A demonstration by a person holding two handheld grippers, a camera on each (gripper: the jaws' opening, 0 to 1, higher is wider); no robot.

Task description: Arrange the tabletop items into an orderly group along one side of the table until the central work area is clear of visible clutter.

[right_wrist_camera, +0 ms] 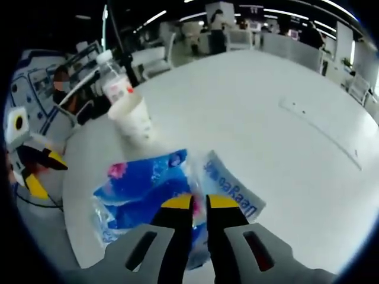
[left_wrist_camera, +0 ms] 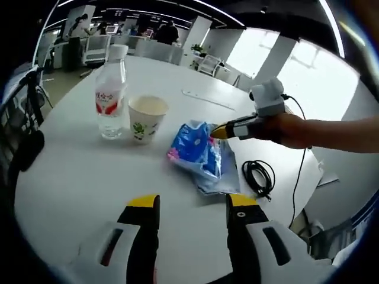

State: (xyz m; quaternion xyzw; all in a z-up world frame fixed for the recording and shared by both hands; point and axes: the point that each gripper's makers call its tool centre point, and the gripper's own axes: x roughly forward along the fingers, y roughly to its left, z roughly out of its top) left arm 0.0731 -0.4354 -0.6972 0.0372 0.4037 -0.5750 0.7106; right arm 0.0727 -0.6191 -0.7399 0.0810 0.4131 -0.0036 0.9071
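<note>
A blue plastic tissue pack (left_wrist_camera: 198, 154) lies on the white round table (left_wrist_camera: 77, 177), right of a paper cup (left_wrist_camera: 146, 118) and a clear water bottle (left_wrist_camera: 111, 94) with a red label. My right gripper (left_wrist_camera: 218, 131) comes in from the right in a person's hand, its yellow tips at the pack's far edge. In the right gripper view its jaws (right_wrist_camera: 199, 204) are closed to a narrow gap on the pack (right_wrist_camera: 148, 189); the cup (right_wrist_camera: 133, 121) and bottle (right_wrist_camera: 115, 80) stand beyond. My left gripper (left_wrist_camera: 192, 204) stands open over bare table in front of the pack, holding nothing.
A coiled black cable (left_wrist_camera: 259, 176) lies right of the pack near the table edge. A thin pale strip (left_wrist_camera: 207, 99) rests farther back on the table. Office chairs, desks and people stand beyond the far edge. My left gripper (right_wrist_camera: 47, 173) shows at the left edge.
</note>
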